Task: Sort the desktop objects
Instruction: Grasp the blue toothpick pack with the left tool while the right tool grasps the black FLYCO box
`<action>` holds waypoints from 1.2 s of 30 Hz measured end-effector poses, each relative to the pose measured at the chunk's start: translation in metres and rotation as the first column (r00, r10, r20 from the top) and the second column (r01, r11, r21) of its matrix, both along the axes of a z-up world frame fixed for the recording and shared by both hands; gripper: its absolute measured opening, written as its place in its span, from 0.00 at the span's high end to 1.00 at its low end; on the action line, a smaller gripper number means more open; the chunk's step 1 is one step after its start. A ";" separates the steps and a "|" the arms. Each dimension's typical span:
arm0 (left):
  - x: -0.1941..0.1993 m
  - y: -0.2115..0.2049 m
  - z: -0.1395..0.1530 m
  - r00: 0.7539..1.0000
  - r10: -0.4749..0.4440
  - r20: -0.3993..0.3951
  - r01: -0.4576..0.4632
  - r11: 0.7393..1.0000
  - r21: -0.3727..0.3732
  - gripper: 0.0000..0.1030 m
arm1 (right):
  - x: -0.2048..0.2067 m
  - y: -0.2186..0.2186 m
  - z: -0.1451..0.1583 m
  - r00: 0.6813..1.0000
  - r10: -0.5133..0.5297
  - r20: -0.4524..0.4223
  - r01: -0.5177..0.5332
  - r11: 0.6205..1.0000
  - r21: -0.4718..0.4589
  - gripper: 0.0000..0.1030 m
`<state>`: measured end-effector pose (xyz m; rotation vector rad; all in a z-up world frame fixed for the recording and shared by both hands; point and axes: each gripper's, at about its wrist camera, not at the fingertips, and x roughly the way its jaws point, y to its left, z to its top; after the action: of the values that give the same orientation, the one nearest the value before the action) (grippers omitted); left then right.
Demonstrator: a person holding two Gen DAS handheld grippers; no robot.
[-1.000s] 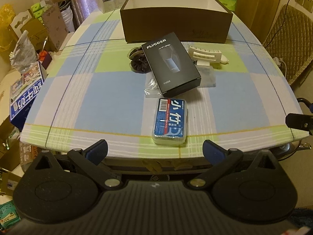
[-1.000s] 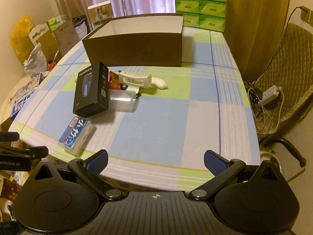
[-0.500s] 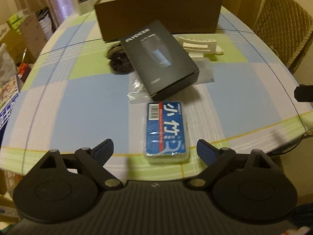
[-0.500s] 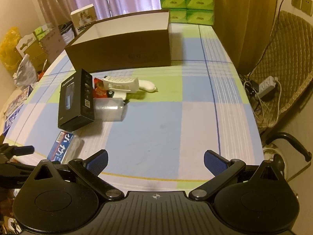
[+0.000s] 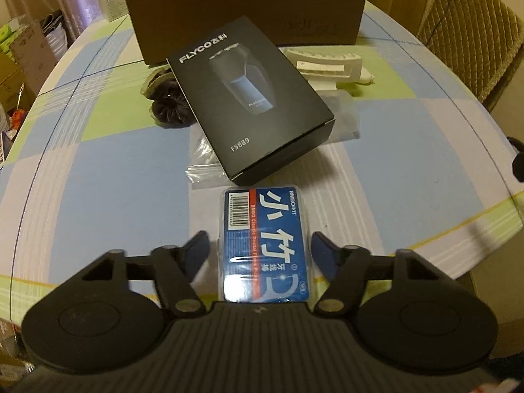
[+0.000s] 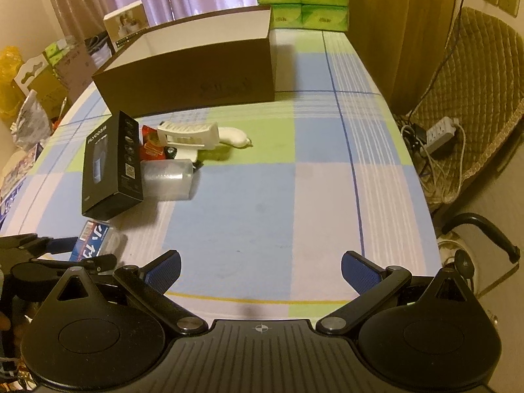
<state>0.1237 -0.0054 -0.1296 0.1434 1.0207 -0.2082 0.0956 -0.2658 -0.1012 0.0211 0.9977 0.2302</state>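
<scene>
Your left gripper (image 5: 260, 245) sits low over the near edge of the table (image 5: 98, 177), its jaws spread wide with the blue floss-pick box (image 5: 265, 245) lying flat between them. The fingertips (image 5: 196, 245) flank the box on either side with a gap on each side, not touching it, so nothing is grasped. The box's far end points toward the black shaver box (image 5: 249, 98), which lies just beyond it, resting on a clear plastic bag (image 5: 204, 167). Behind that are a white plastic clip (image 5: 324, 65), a dark round thing (image 5: 170, 108) and the open brown cardboard box (image 5: 245, 13).

Your right gripper (image 6: 260, 268) hovers over bare tablecloth at the near edge, jaws wide apart and holding nothing. From its camera the floss-pick box (image 6: 93, 239) shows at the left, between the left gripper's fingers (image 6: 62, 244), with the shaver box (image 6: 111, 167) just past it and a clear plastic container (image 6: 167, 177) beside that.
</scene>
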 end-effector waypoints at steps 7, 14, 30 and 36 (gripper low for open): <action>-0.008 0.010 0.000 0.999 -0.040 0.006 0.040 0.999 -0.004 0.47 | 0.006 0.005 -0.001 1.000 0.007 -0.004 -0.007 1.000 0.006 0.02; -0.021 0.051 0.001 1.000 0.015 -0.005 -0.015 1.000 -0.013 0.47 | 0.016 0.032 -0.004 0.998 0.058 -0.006 -0.058 0.998 0.025 0.02; 0.028 0.145 0.012 0.992 0.129 0.011 -0.129 0.991 0.024 0.47 | 0.042 0.147 -0.018 0.977 0.212 -0.005 -0.211 0.976 0.056 0.02; 0.056 0.165 0.016 0.996 0.084 0.007 -0.084 0.996 0.008 0.47 | 0.053 0.190 -0.025 0.975 0.223 0.005 -0.223 0.975 -0.005 0.02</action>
<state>0.1799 0.1592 -0.1135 0.1081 1.0187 -0.1266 0.1486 -0.0753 -0.1262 -0.0958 0.9950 0.4334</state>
